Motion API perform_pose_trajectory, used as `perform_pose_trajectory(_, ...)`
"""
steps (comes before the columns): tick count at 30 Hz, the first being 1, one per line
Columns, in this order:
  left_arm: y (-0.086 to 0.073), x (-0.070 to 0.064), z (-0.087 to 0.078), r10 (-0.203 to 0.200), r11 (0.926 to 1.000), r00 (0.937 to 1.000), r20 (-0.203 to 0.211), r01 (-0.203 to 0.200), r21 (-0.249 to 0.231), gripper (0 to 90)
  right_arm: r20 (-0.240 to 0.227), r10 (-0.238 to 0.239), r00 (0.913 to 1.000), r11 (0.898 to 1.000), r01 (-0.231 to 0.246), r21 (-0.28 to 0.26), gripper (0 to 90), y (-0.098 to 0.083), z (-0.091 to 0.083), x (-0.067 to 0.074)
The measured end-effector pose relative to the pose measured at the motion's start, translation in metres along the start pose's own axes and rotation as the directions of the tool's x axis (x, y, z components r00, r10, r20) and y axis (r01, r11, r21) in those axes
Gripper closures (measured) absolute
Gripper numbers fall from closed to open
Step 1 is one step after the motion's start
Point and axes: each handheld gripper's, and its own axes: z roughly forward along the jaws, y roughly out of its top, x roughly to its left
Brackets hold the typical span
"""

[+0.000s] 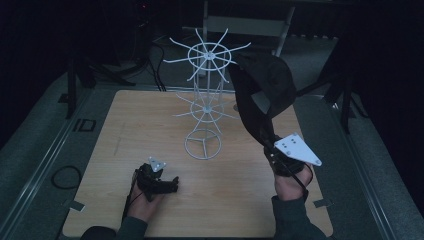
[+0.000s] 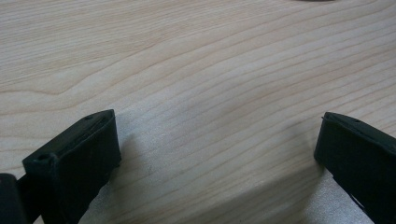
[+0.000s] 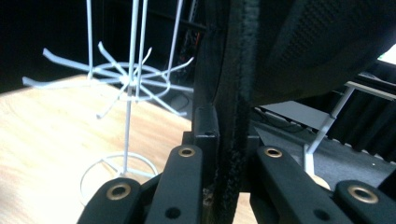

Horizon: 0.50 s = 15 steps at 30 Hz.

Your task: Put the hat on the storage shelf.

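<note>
Black cap (image 1: 265,82) pinched by brim in right gripper (image 1: 272,145), raised beside white rack (image 1: 206,100) for hanging; left gripper (image 1: 172,186) spread, resting on counter (image 1: 240,200).

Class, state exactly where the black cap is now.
In the high view, the black cap hangs from the shut right gripper, right of the white wire rack, above the wooden table.

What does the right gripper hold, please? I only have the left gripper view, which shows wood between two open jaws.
Observer: The right gripper is shut on a black strap.
Operator: Thank you. What does the strap belong to?
Observer: A black cap, held up in the air.
Operator: Is anything near it?
Observer: A white wire rack stands at the table's middle, just left of the cap in the high view.
Operator: And my left gripper?
Observer: The left gripper rests low on the table, well short of the rack.
</note>
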Motion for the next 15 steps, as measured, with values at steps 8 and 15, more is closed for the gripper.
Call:
perform_pose_trajectory(8,0.000,0.000,0.000,0.000,1.0000,1.0000,0.000,0.000,0.000,0.2,0.013,-0.103,0.9946,0.994,0.102,0.035,82.2,-0.010,0.008,0.014)
perform_pose_trajectory(15,0.000,0.000,0.000,0.000,1.0000,1.0000,0.000,0.000,0.000,0.2,0.033,-0.198,0.9796,0.980,0.197,0.041,79.5,-0.007,0.010,0.026)
